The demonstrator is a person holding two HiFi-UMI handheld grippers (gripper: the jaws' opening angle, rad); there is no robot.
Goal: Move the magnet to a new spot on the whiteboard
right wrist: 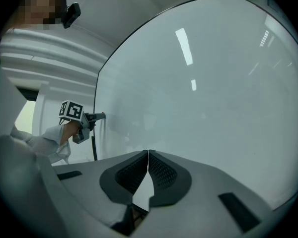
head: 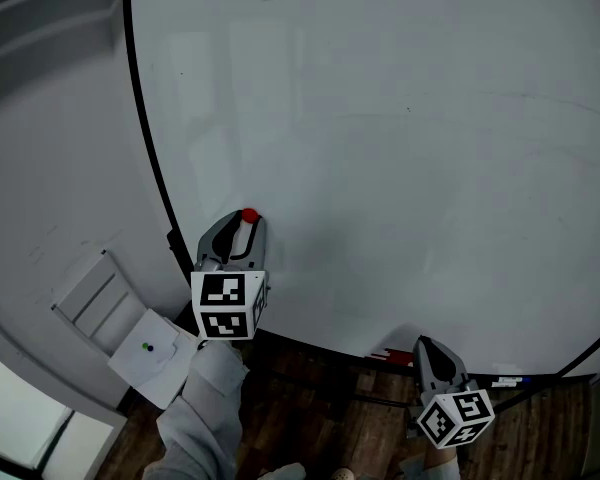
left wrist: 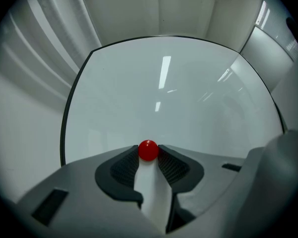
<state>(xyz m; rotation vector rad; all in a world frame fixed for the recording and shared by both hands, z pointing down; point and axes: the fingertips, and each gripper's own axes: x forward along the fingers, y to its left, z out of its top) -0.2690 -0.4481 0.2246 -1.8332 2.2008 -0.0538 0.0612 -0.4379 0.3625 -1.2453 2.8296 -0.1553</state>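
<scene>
A small red ball-shaped magnet [head: 249, 215] sits between the tips of my left gripper [head: 246, 222], at the lower left part of the whiteboard [head: 400, 148], near its black frame. In the left gripper view both pads press on the magnet [left wrist: 148, 150] with the whiteboard [left wrist: 169, 98] right behind it; whether it touches the board I cannot tell. My right gripper [head: 425, 346] hangs low at the board's bottom edge. Its jaws [right wrist: 148, 153] are shut with nothing between them. From there the left gripper [right wrist: 100, 116] shows far left, pointing at the board.
The board's black frame [head: 150, 138] runs down just left of the left gripper. Markers [head: 505, 379] and a red item [head: 390, 353] lie on the ledge under the board. A white box [head: 150, 353] stands at the lower left over a wooden floor [head: 310, 418].
</scene>
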